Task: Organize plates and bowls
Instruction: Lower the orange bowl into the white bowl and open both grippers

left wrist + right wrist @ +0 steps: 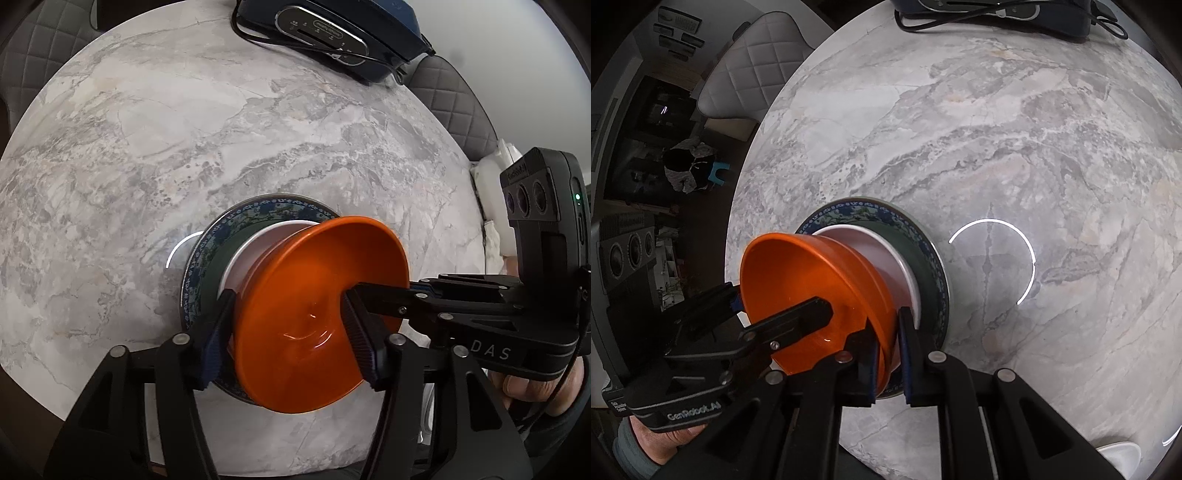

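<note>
An orange bowl (314,317) sits on top of a stack: a white bowl (255,247), a dark green plate (218,258) and a blue-patterned plate (258,212) on the marble table (184,147). My left gripper (291,332) straddles the orange bowl's near wall with its jaws wide and one finger inside; I cannot tell if it grips. My right gripper (886,354) is closed on the orange bowl's rim (882,343). The stack also shows in the right wrist view, with the orange bowl (812,280), white bowl (879,251) and patterned plate (860,214).
A dark blue appliance (332,33) with a cable lies at the table's far edge, also in the right wrist view (997,11). Quilted chairs (753,62) surround the table. A white dish (1119,454) sits at the near right edge.
</note>
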The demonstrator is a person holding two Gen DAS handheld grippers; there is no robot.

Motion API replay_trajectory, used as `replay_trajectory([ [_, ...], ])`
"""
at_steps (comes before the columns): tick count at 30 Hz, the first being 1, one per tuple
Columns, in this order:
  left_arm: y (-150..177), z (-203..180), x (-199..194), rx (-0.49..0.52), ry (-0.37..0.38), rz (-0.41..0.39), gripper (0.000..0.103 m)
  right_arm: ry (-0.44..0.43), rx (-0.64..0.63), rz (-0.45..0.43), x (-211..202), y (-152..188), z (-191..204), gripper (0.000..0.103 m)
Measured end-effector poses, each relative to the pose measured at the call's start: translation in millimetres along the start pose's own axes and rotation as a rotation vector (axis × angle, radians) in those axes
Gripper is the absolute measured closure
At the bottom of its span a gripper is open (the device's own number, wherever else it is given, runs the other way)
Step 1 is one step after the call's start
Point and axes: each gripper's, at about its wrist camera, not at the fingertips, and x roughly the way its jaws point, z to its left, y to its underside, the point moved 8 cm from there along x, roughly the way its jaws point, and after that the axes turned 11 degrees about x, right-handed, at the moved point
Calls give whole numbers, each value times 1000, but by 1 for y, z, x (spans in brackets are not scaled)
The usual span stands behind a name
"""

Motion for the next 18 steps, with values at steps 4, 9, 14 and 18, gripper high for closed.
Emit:
replay_trajectory([
  [4, -3, -6, -4, 16, 16, -16, 30, 15, 0, -1, 0, 0, -1, 95],
  [9, -9, -2, -16, -7, 34, -62, 23, 39, 2, 3, 1, -1, -1, 94],
  [14, -15, 9, -33, -32, 55, -114, 23, 54, 12, 0, 3, -3, 0, 92],
  [18, -14, 24, -36, -49, 48, -110, 23, 70, 13, -1, 4, -3, 1, 92],
])
